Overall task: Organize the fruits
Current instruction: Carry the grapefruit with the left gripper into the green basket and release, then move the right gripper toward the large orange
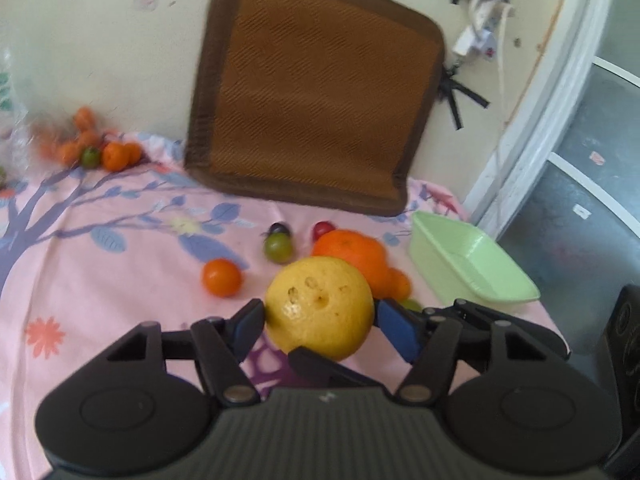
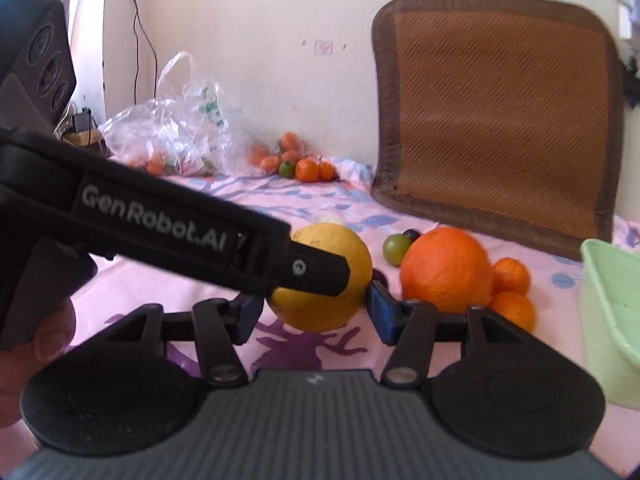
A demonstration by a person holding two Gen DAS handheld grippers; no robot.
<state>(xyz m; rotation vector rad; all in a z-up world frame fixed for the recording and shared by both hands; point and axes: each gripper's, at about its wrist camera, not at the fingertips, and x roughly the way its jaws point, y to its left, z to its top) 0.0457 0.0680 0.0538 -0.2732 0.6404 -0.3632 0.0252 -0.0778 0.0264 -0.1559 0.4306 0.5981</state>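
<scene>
A large yellow citrus fruit (image 1: 316, 300) (image 2: 332, 240) hangs just above the pink floral cloth (image 1: 120, 264), held from two sides. My left gripper (image 1: 320, 312) has both blue pads against its flanks. My right gripper (image 2: 316, 304) is shut on the same fruit, and one of its fingers (image 1: 320, 364) shows under the fruit in the left wrist view. The left gripper's upper finger (image 2: 316, 272) crosses the fruit's front in the right wrist view. A big orange (image 1: 352, 256) (image 2: 444, 268) lies just behind, and a pale green tray (image 1: 472, 264) (image 2: 608, 304) stands to the right.
Small oranges (image 1: 222, 278) (image 2: 512, 308), a green fruit (image 1: 279, 247) and dark ones lie near the big orange. More fruit (image 1: 112, 156) spills from a plastic bag (image 2: 176, 128) at the back left. A brown mat (image 1: 316, 88) leans on the wall. A hand (image 2: 40, 344) holds the left gripper.
</scene>
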